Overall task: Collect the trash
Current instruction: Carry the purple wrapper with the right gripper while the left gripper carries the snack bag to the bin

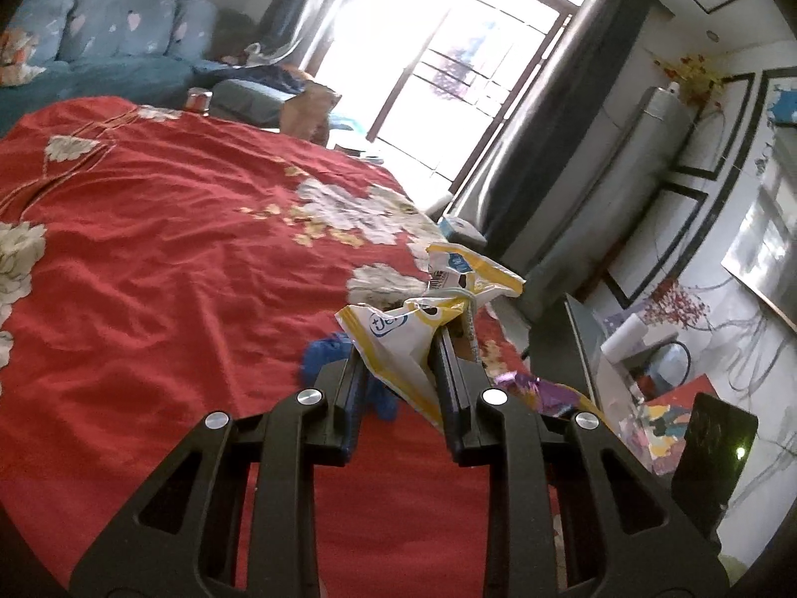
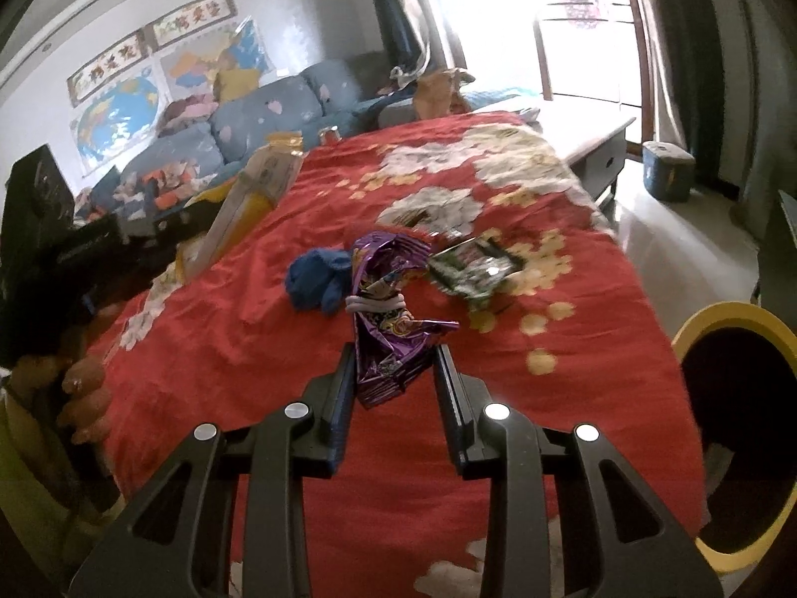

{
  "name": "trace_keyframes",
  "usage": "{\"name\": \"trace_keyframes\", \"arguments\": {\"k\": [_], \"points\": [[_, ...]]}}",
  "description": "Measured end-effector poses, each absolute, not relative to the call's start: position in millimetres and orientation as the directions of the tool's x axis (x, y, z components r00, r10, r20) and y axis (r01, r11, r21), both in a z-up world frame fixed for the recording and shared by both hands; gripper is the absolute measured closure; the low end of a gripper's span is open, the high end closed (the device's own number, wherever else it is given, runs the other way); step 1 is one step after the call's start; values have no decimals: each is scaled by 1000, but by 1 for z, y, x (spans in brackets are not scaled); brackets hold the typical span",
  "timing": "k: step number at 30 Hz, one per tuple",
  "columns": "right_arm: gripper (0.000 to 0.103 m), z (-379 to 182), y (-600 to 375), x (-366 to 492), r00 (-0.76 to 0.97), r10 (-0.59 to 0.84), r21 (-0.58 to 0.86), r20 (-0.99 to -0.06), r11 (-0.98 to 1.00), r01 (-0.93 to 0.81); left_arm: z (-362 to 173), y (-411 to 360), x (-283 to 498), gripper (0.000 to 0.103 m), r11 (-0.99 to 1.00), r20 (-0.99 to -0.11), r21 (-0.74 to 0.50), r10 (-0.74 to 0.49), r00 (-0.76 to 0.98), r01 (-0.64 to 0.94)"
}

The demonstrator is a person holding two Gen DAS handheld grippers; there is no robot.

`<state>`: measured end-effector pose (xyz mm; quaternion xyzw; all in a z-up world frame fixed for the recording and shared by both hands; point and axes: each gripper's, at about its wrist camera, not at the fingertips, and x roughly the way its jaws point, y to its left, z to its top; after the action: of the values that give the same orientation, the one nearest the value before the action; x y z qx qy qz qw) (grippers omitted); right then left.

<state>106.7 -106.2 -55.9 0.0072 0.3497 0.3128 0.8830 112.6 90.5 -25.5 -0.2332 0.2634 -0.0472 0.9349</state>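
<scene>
The left gripper (image 1: 398,349) is clenched on a yellow-and-white snack wrapper (image 1: 398,344), which is pinched between its fingers and lifted clear of the red flowered cloth (image 1: 149,274); the wrapper's crumpled upper end fans out above the fingertips. To the right of it on the cloth lies a blue rag (image 2: 319,276), and touching the rag's right side is a purple wrapper (image 2: 383,309), cinched at the waist by a pale band. The right gripper (image 2: 396,369) has its fingers parted around the lower end of that purple wrapper; the left finger seems to touch the foil while the right one stands off, though the fisheye makes contact hard to judge, so I take the grip as not yet made. Further right lies a green-and-black packet (image 2: 473,269), flat on the cloth, and at the far right edge the yellow-rimmed bin (image 2: 727,314) waits just past the table. To do this step well, the right fingers should slide further along the foil before closing, so they bite the thick folded body rather than the slippery tail; keep low to avoid snagging the cloth or dragging the rag along.
</scene>
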Motion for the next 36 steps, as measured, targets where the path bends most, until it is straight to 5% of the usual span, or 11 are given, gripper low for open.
{"name": "trace_keyframes", "arguments": {"k": [36], "points": [[74,-40,-212,125,714,427,277,-555,904,-325,-21,-20,120,84,913,-495,-369,-353,794,176]]}}
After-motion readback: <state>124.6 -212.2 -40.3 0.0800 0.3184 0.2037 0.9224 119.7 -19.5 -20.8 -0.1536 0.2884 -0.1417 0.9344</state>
